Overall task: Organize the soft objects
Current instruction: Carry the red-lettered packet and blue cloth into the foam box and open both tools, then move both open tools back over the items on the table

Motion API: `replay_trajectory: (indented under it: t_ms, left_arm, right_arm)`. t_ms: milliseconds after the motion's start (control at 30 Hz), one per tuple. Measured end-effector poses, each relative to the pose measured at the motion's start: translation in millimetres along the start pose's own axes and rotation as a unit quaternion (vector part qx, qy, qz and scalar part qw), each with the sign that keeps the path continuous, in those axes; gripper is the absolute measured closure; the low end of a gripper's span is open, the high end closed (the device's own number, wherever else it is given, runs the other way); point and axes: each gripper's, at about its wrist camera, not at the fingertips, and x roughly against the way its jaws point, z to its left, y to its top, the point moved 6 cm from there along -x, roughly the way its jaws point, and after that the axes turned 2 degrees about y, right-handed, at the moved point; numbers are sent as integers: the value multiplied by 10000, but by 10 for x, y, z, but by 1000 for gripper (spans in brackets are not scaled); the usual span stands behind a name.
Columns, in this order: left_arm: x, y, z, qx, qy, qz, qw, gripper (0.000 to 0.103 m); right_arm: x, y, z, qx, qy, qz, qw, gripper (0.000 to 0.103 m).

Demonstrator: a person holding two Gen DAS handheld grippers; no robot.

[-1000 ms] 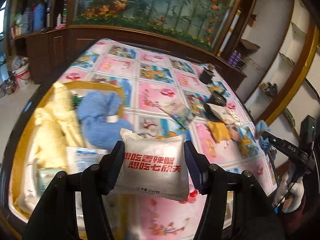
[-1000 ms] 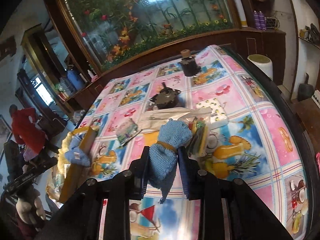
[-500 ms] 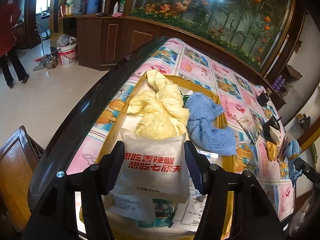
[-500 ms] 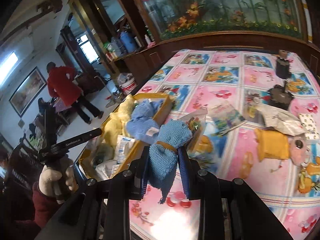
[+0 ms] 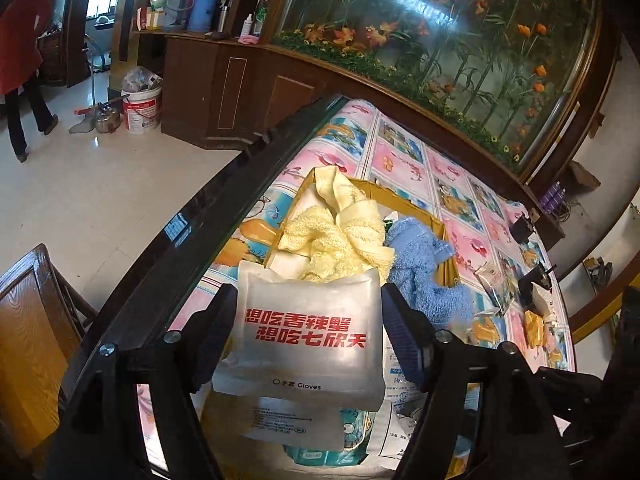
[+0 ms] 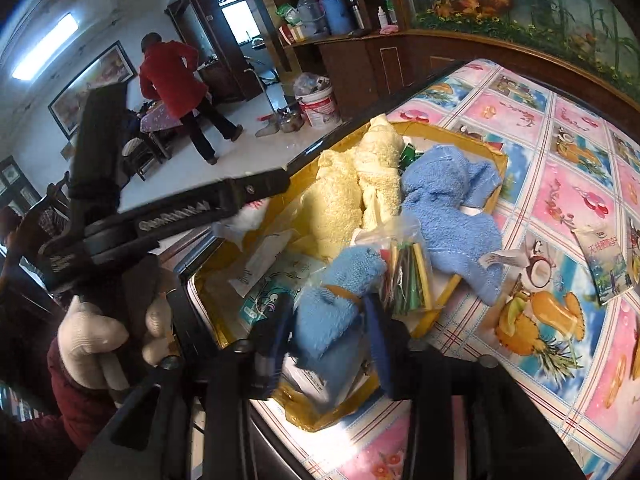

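Left tool (image 5: 308, 340) is clamped on a white glove packet (image 5: 306, 332) with red lettering, which I see held between its fingers above the near end of the yellow box (image 6: 494, 152) on the desk (image 6: 560, 184). Beyond the packet, inside the box, lie a yellow towel (image 5: 340, 236) and, to its right, a blue towel (image 5: 420, 264). Right tool (image 6: 326, 340) grips a small rolled blue cloth (image 6: 332, 312) bound with a tan band, with a clear bag of coloured sticks (image 6: 404, 272) touching its right side, over the box's near right edge.
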Motion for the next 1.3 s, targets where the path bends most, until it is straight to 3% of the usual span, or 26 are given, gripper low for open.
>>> replay_trajectory:
  t_ms: [167,333,467,600,900,1300]
  left_arm:
    - [113,28,-66,-30,-12,-140,9999,31]
    - [262,10,-344,-273,-16,-323,9991,30]
    - [425,-55,-746,-826,168,-619,9945,26]
    - [479,-215,-1229,-1595,553,-903,9815,20]
    - [286,-657,-2116,-2716,606,-563,9588,20]
    - [147,-914,-2513,-3048,681,-281,9496,20]
  right_arm:
    - [226,-22,-22,-68,-33,-287,9996,45]
    - [615,-50,-310,-400,-244,-729,9962,34]
    - [904,-230,-668,-711,-683,-1001,9901,29]
    - [1077,-502,-1104,-1199,-1036,-1139,9808,29]
    - [1425,-994,-1747,-1988,-1285,-1371,9619,29]
    - [1681,-1359,-2260,-2538,-1368,-1588,9443,29]
